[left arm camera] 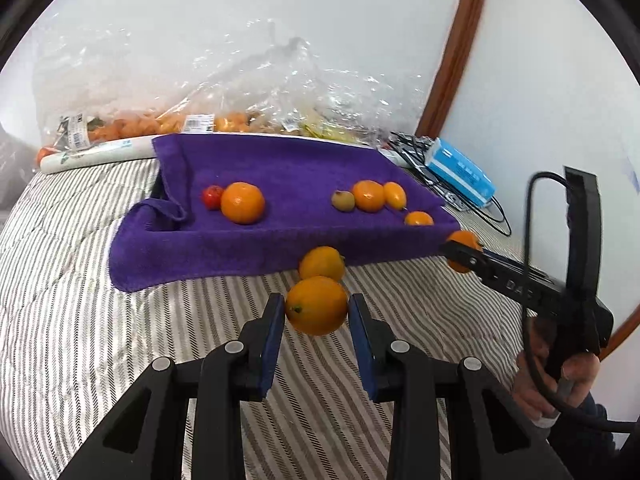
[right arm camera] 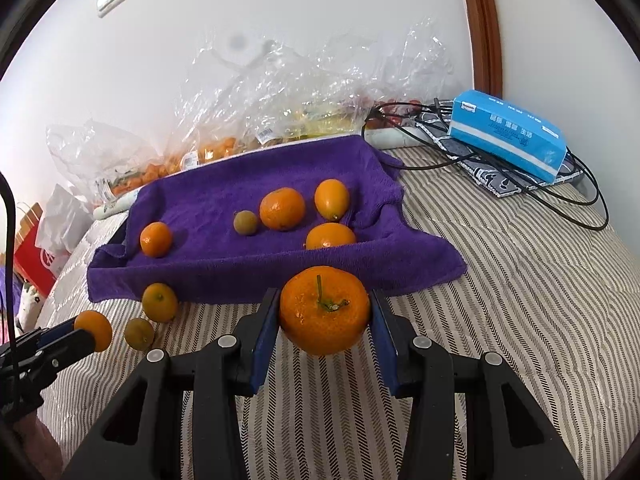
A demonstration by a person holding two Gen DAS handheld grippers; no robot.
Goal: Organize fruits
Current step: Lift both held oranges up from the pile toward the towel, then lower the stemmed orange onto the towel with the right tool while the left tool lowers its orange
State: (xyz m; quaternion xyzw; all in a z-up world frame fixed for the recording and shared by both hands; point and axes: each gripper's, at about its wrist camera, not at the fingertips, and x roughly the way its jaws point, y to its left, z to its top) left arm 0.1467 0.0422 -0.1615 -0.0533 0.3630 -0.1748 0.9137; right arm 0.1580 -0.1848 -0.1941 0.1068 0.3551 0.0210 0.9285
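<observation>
My left gripper (left arm camera: 317, 312) is shut on a smooth yellow-orange fruit (left arm camera: 316, 305), held above the striped bed. Another such fruit (left arm camera: 322, 263) lies just beyond it at the edge of the purple towel (left arm camera: 280, 168). My right gripper (right arm camera: 325, 312) is shut on a mandarin with a green stem (right arm camera: 324, 310) in front of the towel (right arm camera: 224, 196). The towel carries several fruits: a mandarin (left arm camera: 242, 203) beside a small red one (left arm camera: 212, 197), and a group at the right (left arm camera: 369, 196). Two small fruits (right arm camera: 160, 302) (right arm camera: 139, 333) lie on the bed.
Clear plastic bags of fruit (left arm camera: 224, 120) lie behind the towel against the wall. A blue tissue pack (right arm camera: 508, 132) and black cables (right arm camera: 580, 208) sit at the back right. A red box (right arm camera: 34, 252) stands off the left side of the bed.
</observation>
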